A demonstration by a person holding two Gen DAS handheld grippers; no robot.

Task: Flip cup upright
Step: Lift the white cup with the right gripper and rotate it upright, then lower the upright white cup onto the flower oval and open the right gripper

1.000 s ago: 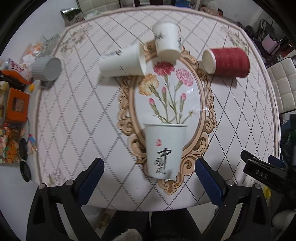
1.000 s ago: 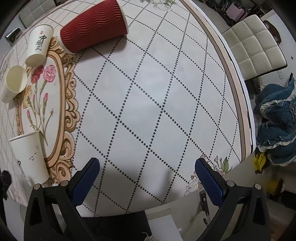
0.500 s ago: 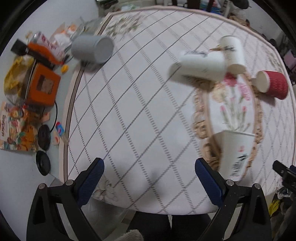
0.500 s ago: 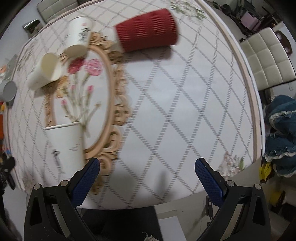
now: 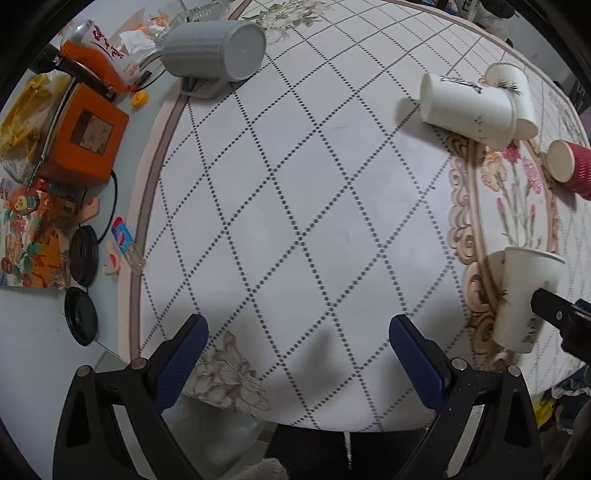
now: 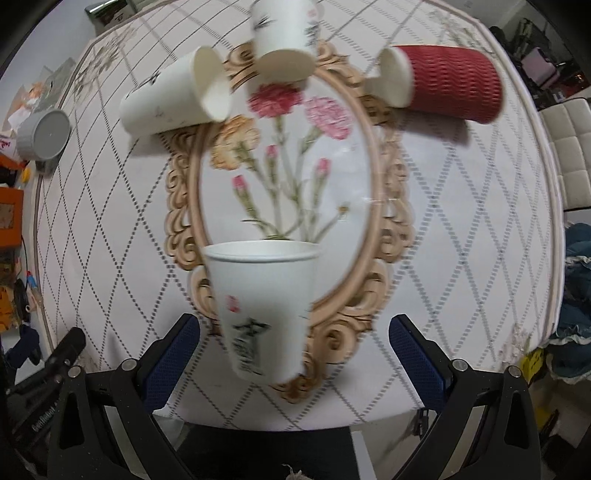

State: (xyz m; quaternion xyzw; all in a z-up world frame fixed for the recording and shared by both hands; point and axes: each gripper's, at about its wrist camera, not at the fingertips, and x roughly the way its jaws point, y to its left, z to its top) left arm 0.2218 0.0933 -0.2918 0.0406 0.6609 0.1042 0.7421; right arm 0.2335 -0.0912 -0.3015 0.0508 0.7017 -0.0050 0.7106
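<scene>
A white paper cup with black writing (image 6: 264, 306) stands upright at the near end of the oval flower print; it also shows at the right edge of the left wrist view (image 5: 522, 295). A white cup (image 6: 173, 98) lies on its side at the far left of the oval, another white cup (image 6: 282, 35) lies at the far end, and a red ribbed cup (image 6: 443, 86) lies on its side at the far right. My right gripper (image 6: 295, 352) is open, the upright cup just ahead between its fingers. My left gripper (image 5: 297, 354) is open and empty over bare tablecloth.
A grey ribbed mug (image 5: 214, 50) lies on its side at the table's far left edge. An orange box (image 5: 83, 138), snack packets and black lids (image 5: 83, 254) sit left of the tablecloth. A white padded chair (image 6: 569, 155) and blue cloth (image 6: 576, 314) are at the right.
The left gripper has swung left, away from the upright cup, over bare tablecloth. The right gripper has swung left and now faces the upright cup. No cup has moved.
</scene>
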